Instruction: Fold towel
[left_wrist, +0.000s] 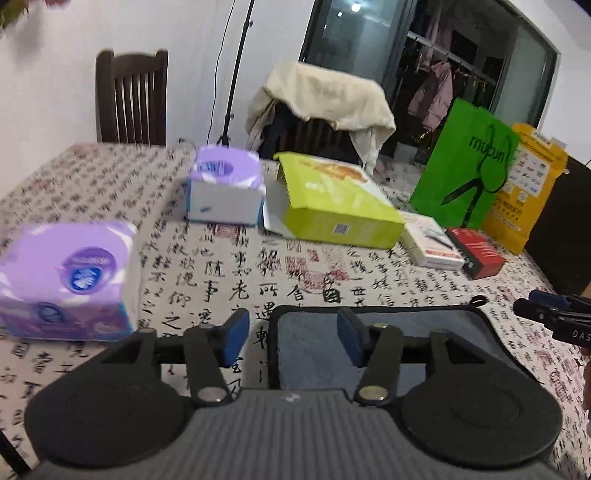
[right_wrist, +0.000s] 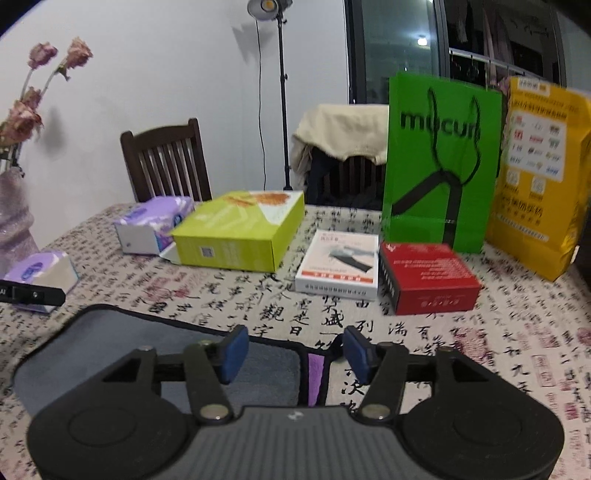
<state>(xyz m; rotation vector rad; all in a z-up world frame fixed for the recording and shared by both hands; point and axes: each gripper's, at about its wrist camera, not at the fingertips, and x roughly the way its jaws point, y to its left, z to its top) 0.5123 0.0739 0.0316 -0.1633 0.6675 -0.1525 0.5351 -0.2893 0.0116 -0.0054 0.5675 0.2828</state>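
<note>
A grey-blue towel (left_wrist: 417, 332) with black edging lies flat on the calligraphy tablecloth (left_wrist: 229, 266). My left gripper (left_wrist: 293, 341) is open and empty, its jaws standing over the towel's far left corner. The right gripper's tip (left_wrist: 543, 310) shows at the right edge of the left wrist view. In the right wrist view the towel (right_wrist: 122, 343) lies low on the left with a purple tag (right_wrist: 316, 373) at its far right corner. My right gripper (right_wrist: 293, 354) is open and empty over that corner. The left gripper's tip (right_wrist: 33, 295) shows at the left edge.
Behind the towel stand two purple tissue packs (left_wrist: 70, 273) (left_wrist: 225, 184), a lime box (right_wrist: 240, 229), a white box (right_wrist: 338, 264), a red box (right_wrist: 428, 277), a green paper bag (right_wrist: 439, 162) and a yellow bag (right_wrist: 535, 177). Chairs (right_wrist: 166, 162) stand behind the table.
</note>
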